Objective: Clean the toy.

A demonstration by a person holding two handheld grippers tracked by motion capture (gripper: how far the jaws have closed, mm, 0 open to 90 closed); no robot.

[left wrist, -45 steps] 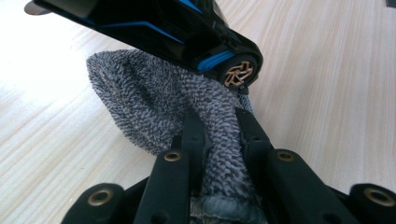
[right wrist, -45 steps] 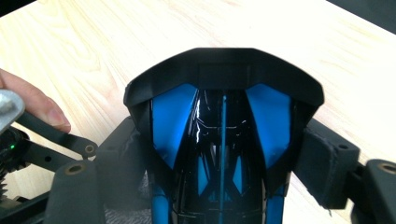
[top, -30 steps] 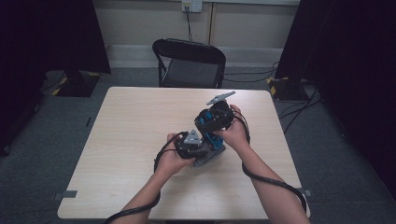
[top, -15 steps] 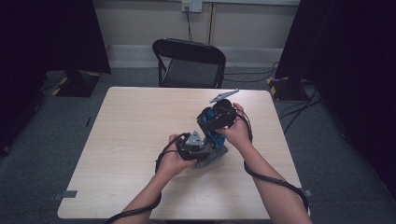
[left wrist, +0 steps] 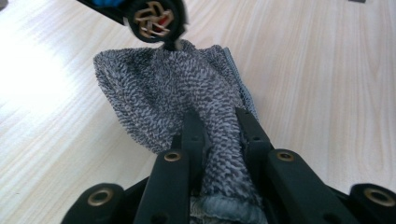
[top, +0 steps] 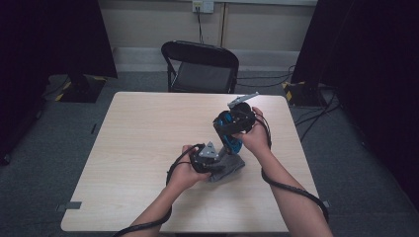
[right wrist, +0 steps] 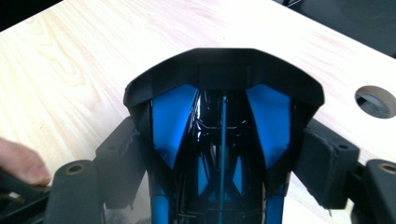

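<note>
I note the light wooden surface (top: pixel 148 148), with a black folding chair (top: pixel 201 66) beyond its far edge. A grey towel (left wrist: pixel 177 102) lies bunched on the surface near its right-centre. My left hand-held gripper (left wrist: pixel 219 135) pinches a fold of the towel between its jaws. My right hand-held gripper (right wrist: pixel 219 154) clamps a black-and-blue device (right wrist: pixel 222 116), jaws pressed against its sides. In the left gripper view, that device's round end (left wrist: pixel 152 18) touches the towel's far edge.

A pale wood-grain rectangular table (top: pixel 148 148) carries a crumpled grey terry cloth (top: pixel 232 169) lying near its front right.
</note>
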